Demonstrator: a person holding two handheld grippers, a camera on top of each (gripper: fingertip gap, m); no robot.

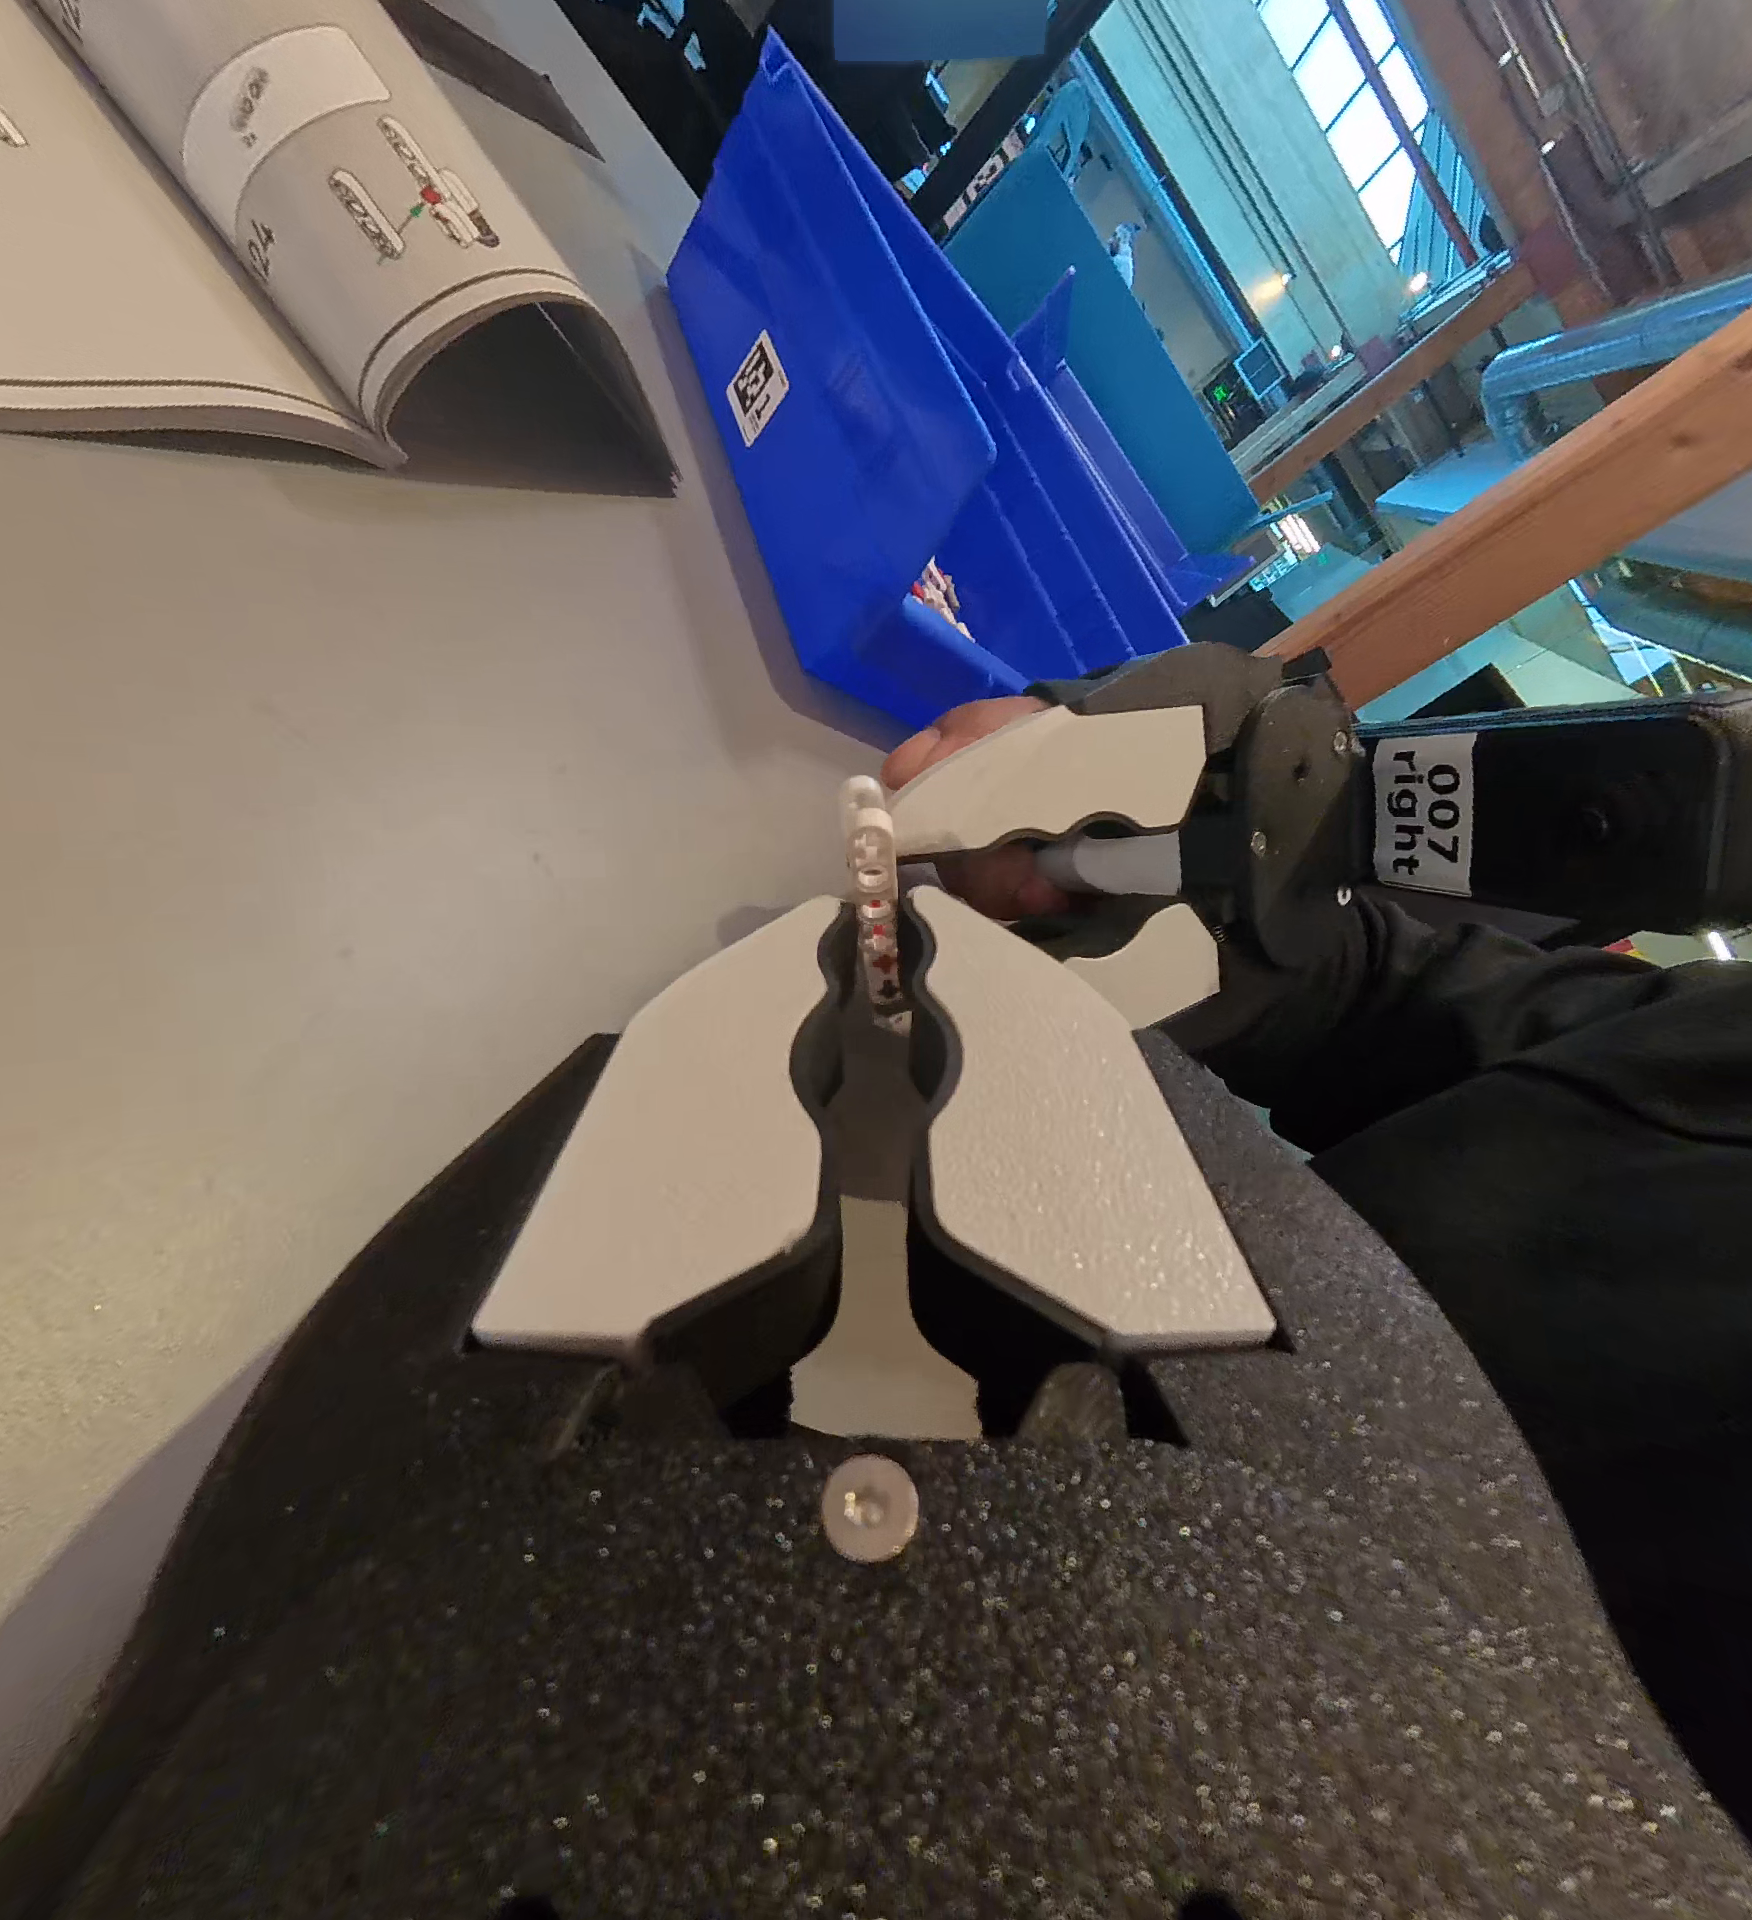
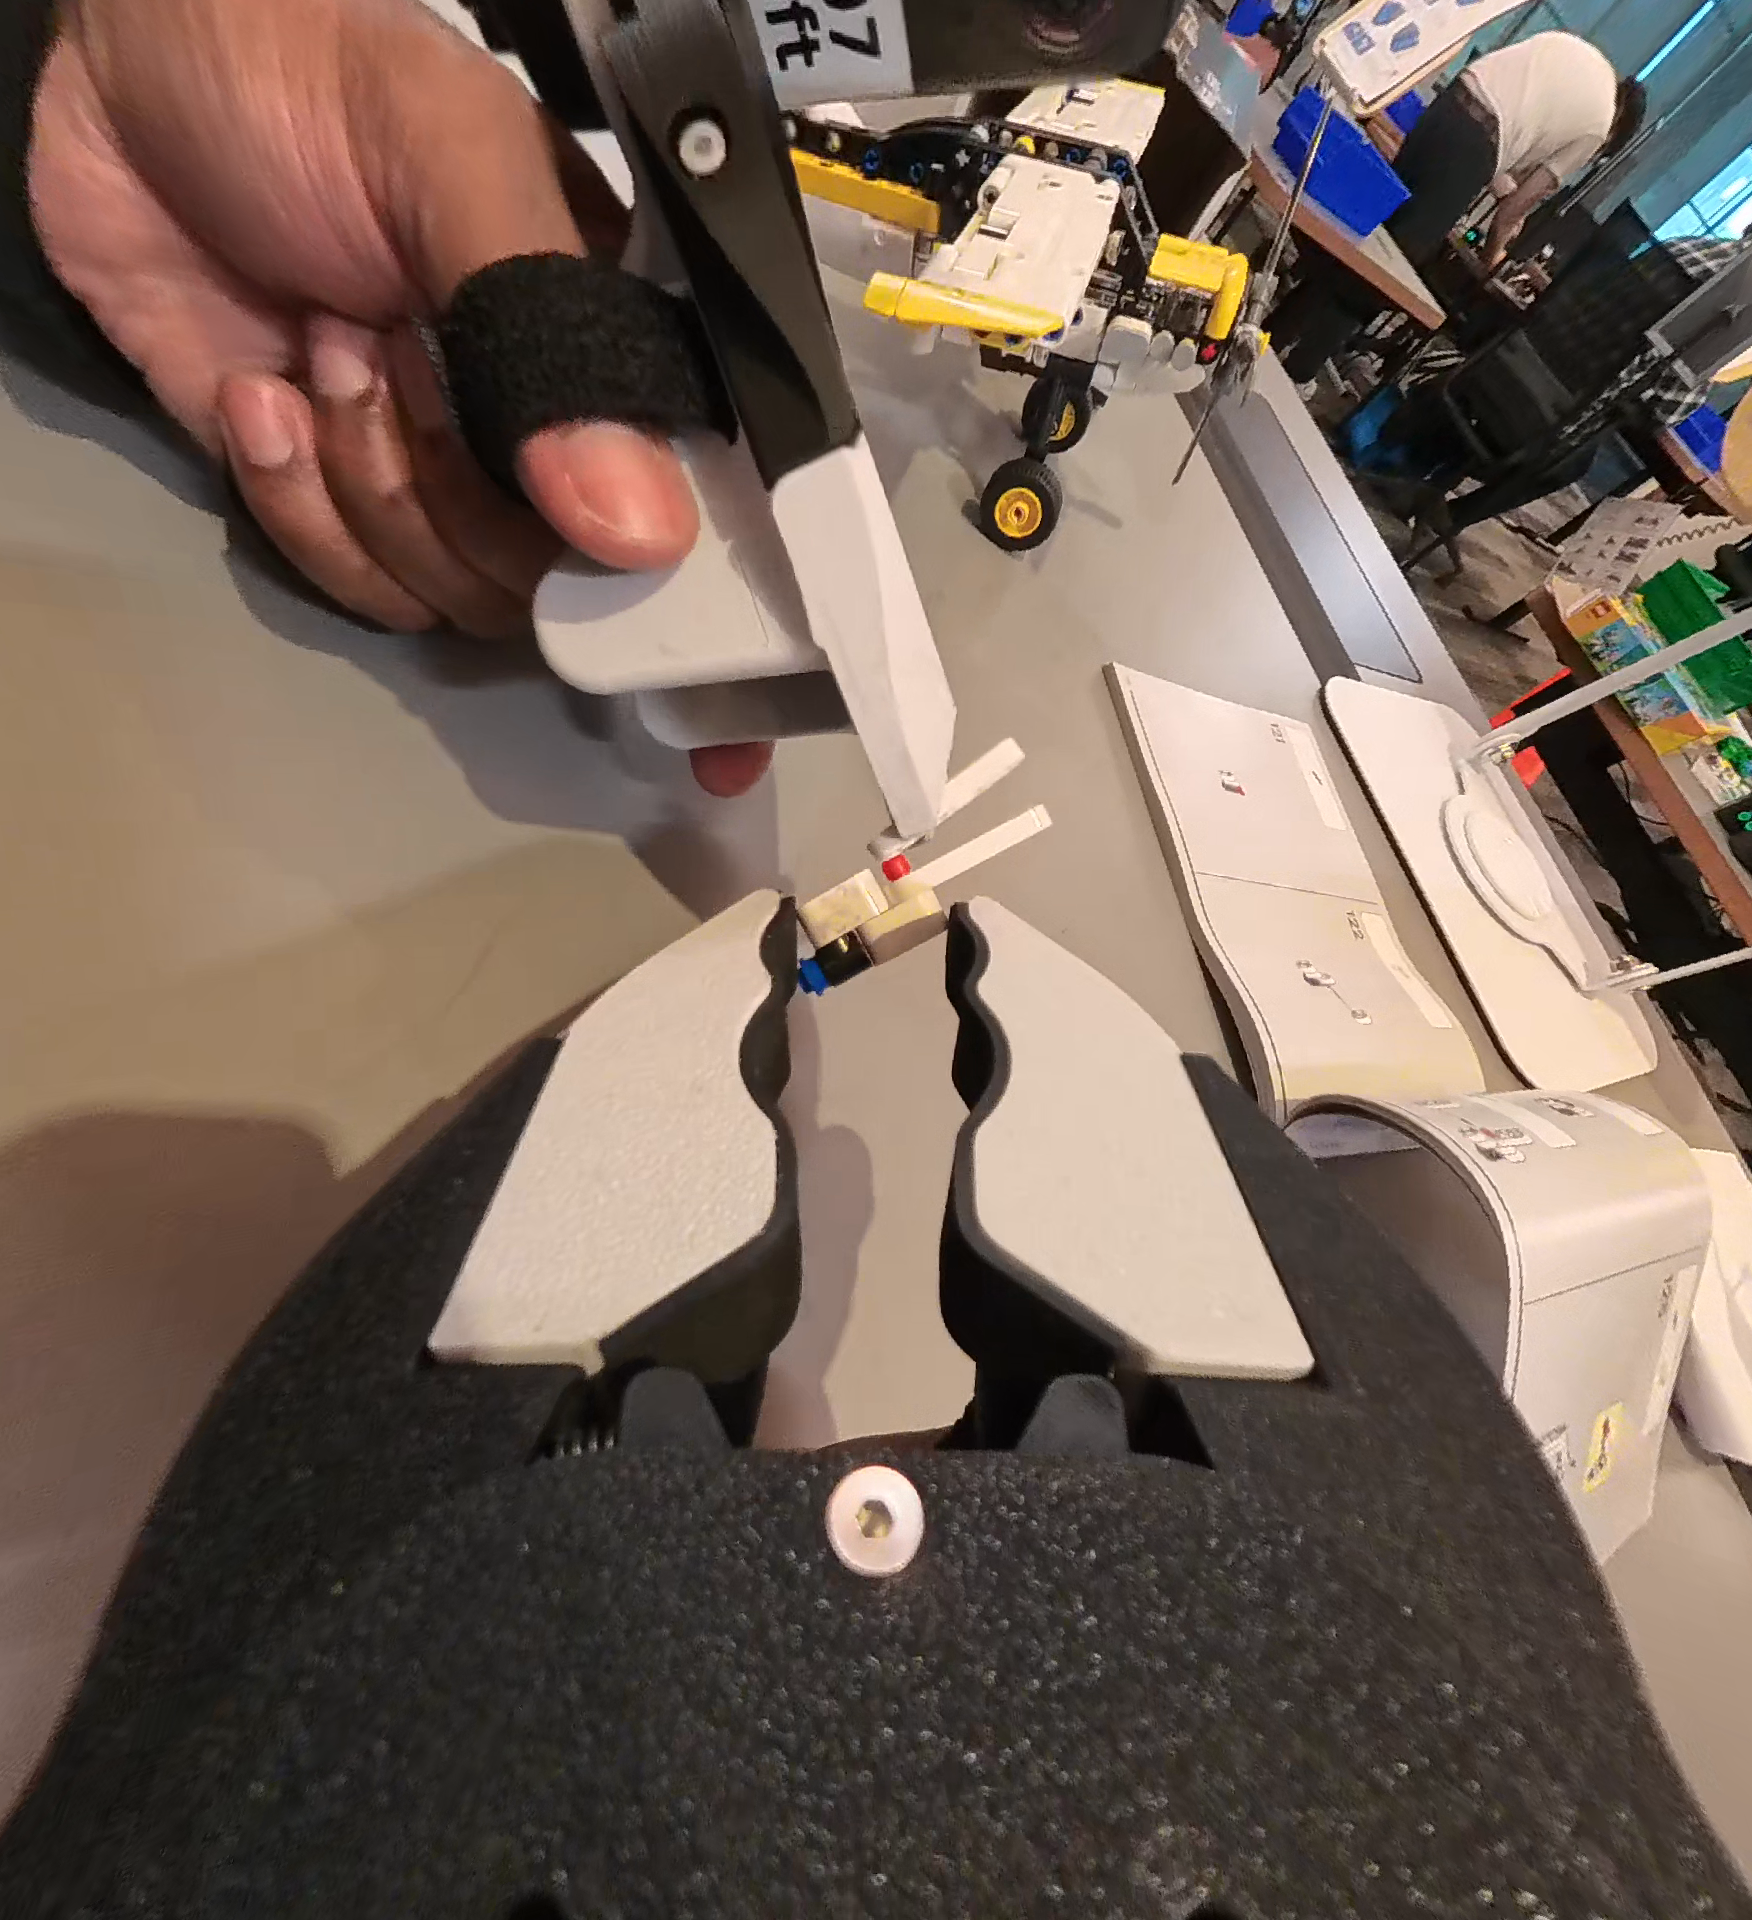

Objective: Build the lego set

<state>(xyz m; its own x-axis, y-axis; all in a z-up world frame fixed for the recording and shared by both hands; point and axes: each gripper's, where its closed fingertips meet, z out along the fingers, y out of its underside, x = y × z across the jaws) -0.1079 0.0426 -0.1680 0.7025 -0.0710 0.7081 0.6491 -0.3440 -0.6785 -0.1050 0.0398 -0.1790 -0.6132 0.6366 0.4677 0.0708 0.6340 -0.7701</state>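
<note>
In the left wrist view my left gripper point(image 1: 877, 912) is shut on a thin white perforated beam point(image 1: 870, 847) with red and black pins, which sticks out past its fingertips. In the right wrist view the left gripper point(image 2: 908, 821) comes down from above with two thin white beams point(image 2: 986, 847) and a red pin point(image 2: 894, 865). My right gripper point(image 2: 867, 920) is shut on a small cream-white block piece point(image 2: 841, 902) with a black pin and blue tip point(image 2: 812, 975), right under the red pin. The right gripper's upper finger point(image 1: 1038, 779) reaches the beam's top end.
An open instruction booklet point(image 2: 1287, 883) lies to the right and shows in the left wrist view point(image 1: 228, 260). Blue bins point(image 1: 851, 416) stand at the table's far edge. A yellow and white brick-built plane point(image 2: 1048, 249) stands behind. The grey table point(image 2: 228, 831) lies below. My two grippers' fingertips are within a few centimetres of each other.
</note>
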